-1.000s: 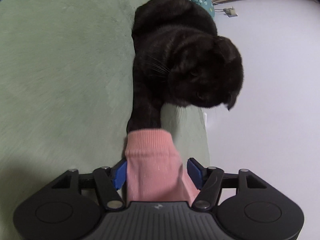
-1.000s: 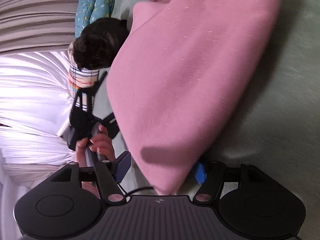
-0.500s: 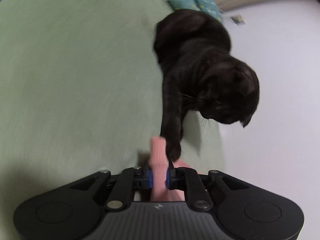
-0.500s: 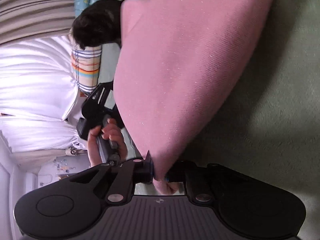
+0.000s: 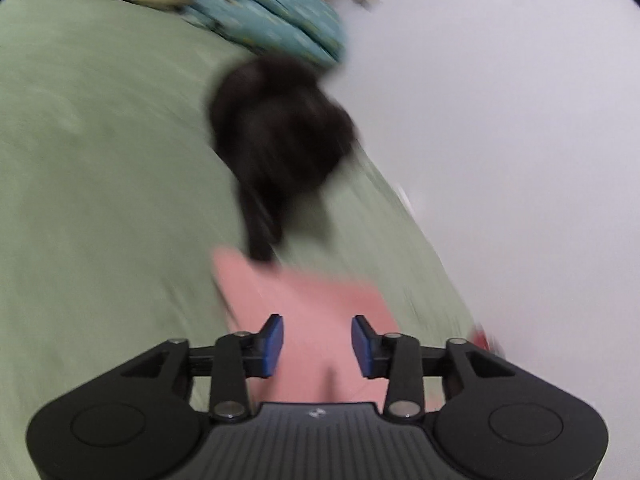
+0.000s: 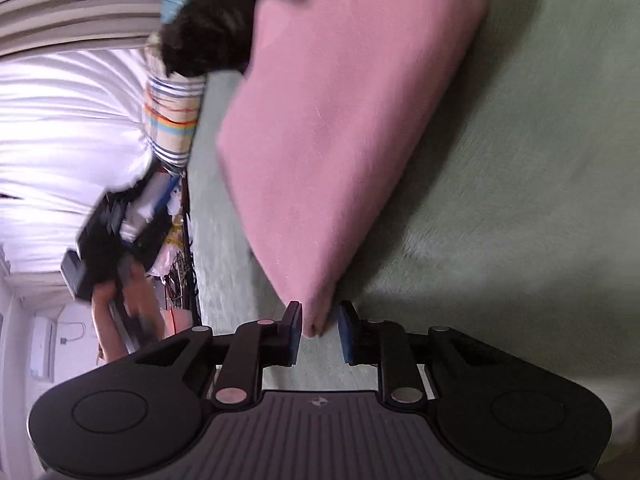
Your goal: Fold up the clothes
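A pink garment (image 6: 340, 120) lies folded on the green bed sheet (image 6: 520, 160). One corner of it points between the blue pads (image 6: 347, 334) of my right gripper (image 6: 320, 332), which stands open and does not clamp it. In the blurred left wrist view, my left gripper (image 5: 318, 344) is open just above a flat part of the pink garment (image 5: 304, 300). The left gripper (image 6: 104, 248) also shows in the right wrist view, held by a hand (image 6: 120, 312) at the bed's far side.
A black cat (image 5: 276, 140) sits on the bed sheet (image 5: 100, 180) with one paw (image 5: 260, 248) on the garment's far edge; the cat (image 6: 208, 36) is also behind the garment. A teal bundle (image 5: 272, 20) and a striped pillow (image 6: 172, 120) lie beyond. A white wall (image 5: 500, 140) borders the bed.
Both grippers were shut on the pink garment half a second ago and have opened and let go. The left gripper has pulled back from the cat, and the garment lies flatter.
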`<action>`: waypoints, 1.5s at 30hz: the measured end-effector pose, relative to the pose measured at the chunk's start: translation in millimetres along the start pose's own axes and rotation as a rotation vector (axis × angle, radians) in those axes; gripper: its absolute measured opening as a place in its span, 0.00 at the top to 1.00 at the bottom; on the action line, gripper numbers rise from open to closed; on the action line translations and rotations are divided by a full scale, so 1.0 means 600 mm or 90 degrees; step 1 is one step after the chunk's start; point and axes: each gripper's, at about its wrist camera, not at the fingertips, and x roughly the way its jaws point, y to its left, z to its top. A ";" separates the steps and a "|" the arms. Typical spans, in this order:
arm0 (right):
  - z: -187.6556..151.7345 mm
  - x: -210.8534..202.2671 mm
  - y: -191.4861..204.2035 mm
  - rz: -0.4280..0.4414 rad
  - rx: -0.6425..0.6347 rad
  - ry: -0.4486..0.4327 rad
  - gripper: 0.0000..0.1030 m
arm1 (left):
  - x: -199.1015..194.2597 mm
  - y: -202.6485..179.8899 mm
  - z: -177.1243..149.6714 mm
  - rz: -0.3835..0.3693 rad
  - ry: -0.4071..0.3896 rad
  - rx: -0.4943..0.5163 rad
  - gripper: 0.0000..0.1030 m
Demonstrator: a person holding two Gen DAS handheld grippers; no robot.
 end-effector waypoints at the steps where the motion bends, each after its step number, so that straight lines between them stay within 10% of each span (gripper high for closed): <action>1: 0.006 -0.015 0.000 0.002 -0.009 -0.011 0.75 | 0.007 0.000 -0.007 -0.003 0.007 -0.001 0.64; 8: 0.065 -0.079 -0.014 0.005 -0.081 -0.111 0.62 | 0.128 0.010 -0.015 0.014 0.018 -0.040 0.66; 10: 0.076 -0.061 -0.017 -0.031 -0.081 -0.099 0.66 | 0.150 0.014 -0.001 0.032 0.020 -0.048 0.82; 13: 0.083 -0.022 -0.068 -0.096 -0.083 -0.052 1.00 | 0.145 0.025 0.020 0.061 0.032 -0.046 0.97; 20: 0.091 -0.031 -0.065 -0.081 -0.072 -0.017 0.92 | 0.138 0.041 0.042 0.061 0.037 -0.077 0.98; 23: 0.081 -0.055 -0.031 -0.092 -0.118 -0.050 0.47 | 0.112 0.005 0.034 0.100 0.017 -0.049 0.80; 24: 0.077 -0.065 -0.027 -0.091 -0.121 -0.060 0.46 | 0.099 -0.009 0.027 0.111 0.008 -0.035 0.62; 28: 0.102 -0.053 -0.060 -0.053 0.002 -0.048 0.47 | 0.055 -0.046 -0.014 0.132 -0.002 0.009 0.57; 32: 0.124 -0.008 -0.047 -0.056 0.004 -0.008 0.93 | 0.001 -0.082 -0.097 0.139 -0.001 0.035 0.56; 36: 0.142 -0.013 0.028 -0.056 -0.099 -0.048 0.94 | -0.021 -0.117 -0.150 0.167 -0.013 0.099 0.55; 40: 0.147 0.010 0.014 -0.181 -0.182 0.029 0.85 | 0.027 -0.104 -0.191 0.234 0.047 0.141 0.55; 45: 0.177 -0.028 -0.011 -0.178 -0.175 0.007 0.68 | 0.013 -0.069 -0.209 0.212 0.044 0.074 0.53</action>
